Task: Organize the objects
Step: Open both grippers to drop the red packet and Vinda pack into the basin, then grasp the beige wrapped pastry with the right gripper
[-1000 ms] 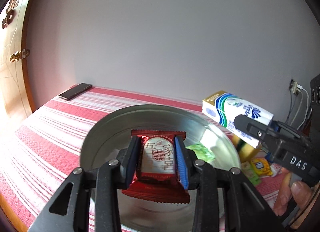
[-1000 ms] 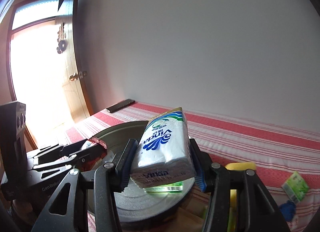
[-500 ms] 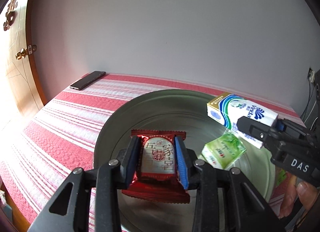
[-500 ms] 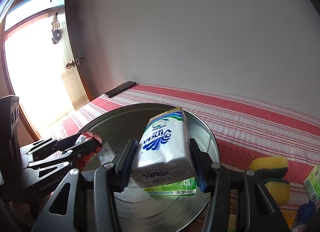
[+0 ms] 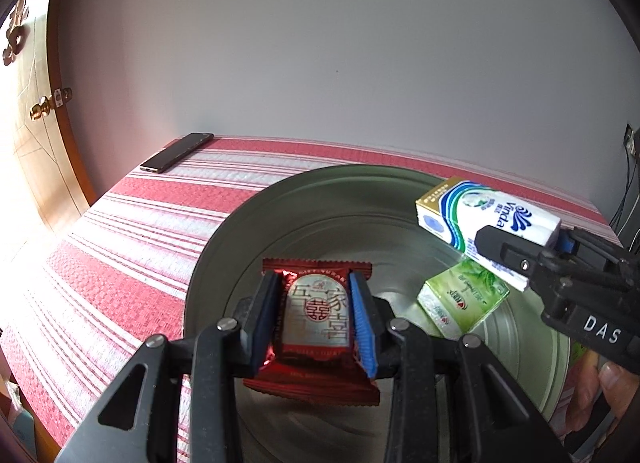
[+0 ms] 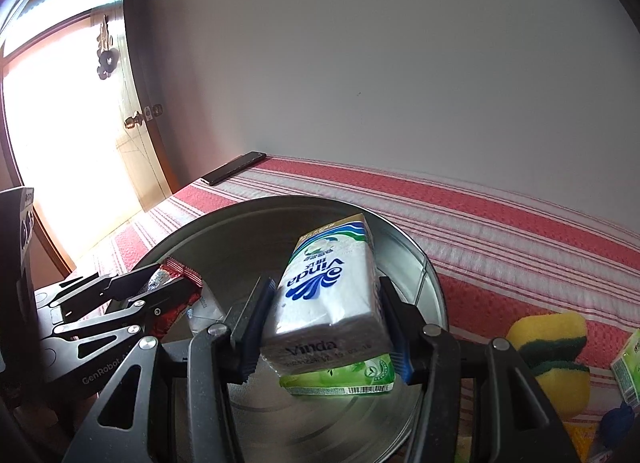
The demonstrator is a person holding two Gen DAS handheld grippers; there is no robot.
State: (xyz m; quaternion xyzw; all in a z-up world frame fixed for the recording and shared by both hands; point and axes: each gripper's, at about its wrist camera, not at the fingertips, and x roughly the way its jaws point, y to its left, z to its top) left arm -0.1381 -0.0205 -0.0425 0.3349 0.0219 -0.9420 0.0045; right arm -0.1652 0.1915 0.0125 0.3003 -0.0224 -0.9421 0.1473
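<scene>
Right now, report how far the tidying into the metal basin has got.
Done: one green packet already lies inside the metal basin.

In hand: the left tool grips a red snack packet over the basin; the right tool grips a white tissue pack over it too. Neither is released.

Left: the yellow-green sponges and another green packet sit outside on the striped cloth.

Daylight from doorway [image 6: 60, 135] at left, blown out to white in right wrist view. Wall [image 5: 340, 63] evenly lit, soft grey. Glare streaks on metal basin [image 5: 400, 203] floor. Both views sharp at centre; strong fisheye curvature, dark vignette in corners. Faint shadow under red snack packet [image 5: 316, 311].
</scene>
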